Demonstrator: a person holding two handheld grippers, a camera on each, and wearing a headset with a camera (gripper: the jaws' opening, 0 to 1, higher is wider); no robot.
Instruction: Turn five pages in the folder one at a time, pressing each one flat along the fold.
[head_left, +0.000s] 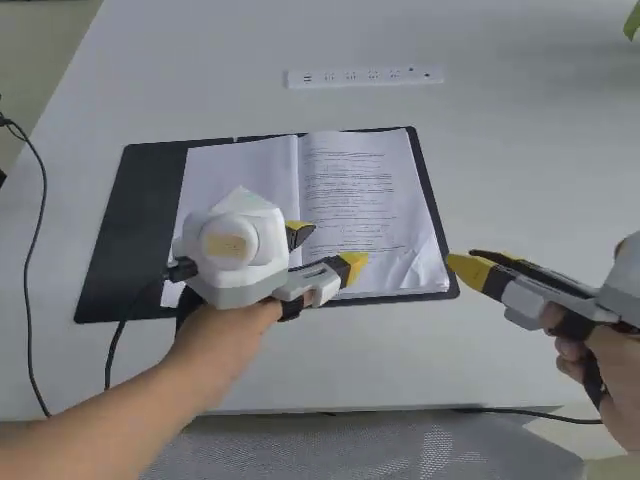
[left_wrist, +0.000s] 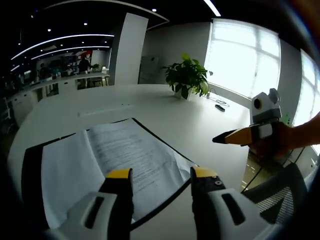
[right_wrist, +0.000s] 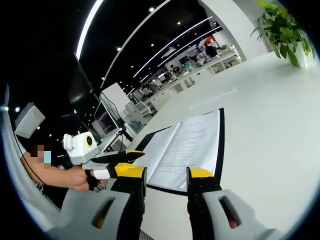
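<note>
Closest in the head view, a bare forearm reaches up from the lower left, its left hand (head_left: 225, 330) wrapped around the handle of the left gripper (head_left: 328, 250), a smooth white plastic body with yellow-tipped jaws spread apart over the near edge of the folder (head_left: 140, 230). That folder lies open and flat on the matte white table (head_left: 520, 150): a black cover, with thin white pages (head_left: 360, 200) of fine printed text meeting at a centre fold. Off to the right, the right hand (head_left: 600, 360) holds the right gripper (head_left: 472, 262) level, well clear of the folder's corner. A white power strip (head_left: 363, 76) sits beyond, and a dark cable (head_left: 35, 230) trails off the left edge. From the left gripper view, its own jaws stand parted with nothing between them (the printed page shows through the gap), low over the folder's near right part; the right gripper (left_wrist: 240, 136) points in from the right, and a leafy plant (left_wrist: 187, 75) stands behind. From the right gripper view, its own jaws are likewise spread and empty, aimed at the folder's black edge (right_wrist: 220, 140), with the left gripper (right_wrist: 127, 157) alongside.
</note>
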